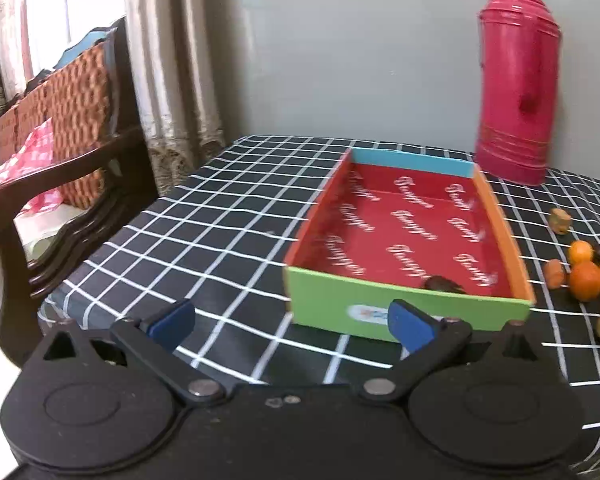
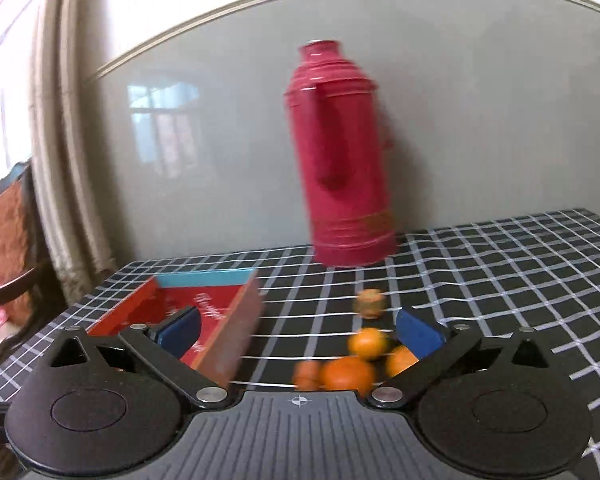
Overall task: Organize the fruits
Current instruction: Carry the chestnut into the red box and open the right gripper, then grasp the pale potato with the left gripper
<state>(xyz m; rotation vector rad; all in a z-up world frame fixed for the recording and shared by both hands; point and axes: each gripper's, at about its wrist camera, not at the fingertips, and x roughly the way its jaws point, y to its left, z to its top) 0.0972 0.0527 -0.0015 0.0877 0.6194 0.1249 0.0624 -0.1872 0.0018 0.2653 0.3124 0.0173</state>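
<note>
The left gripper (image 1: 292,322) was wide open and held nothing; it hung over the surface (image 1: 220,216), just before the green wall of the box (image 1: 404,308). The right gripper (image 2: 298,330) was also wide open and empty, above the oranges (image 2: 348,372), not touching them. The box had one dark fruit (image 1: 440,282) inside, near its front wall. The other fruits lay in a loose group just right of the box. A checked cloth covered the surface. At the far left stood a wooden chair (image 1: 60,168) and a curtain (image 1: 172,60); a red flask (image 1: 516,80) stood behind the box, by the grey wall.
</note>
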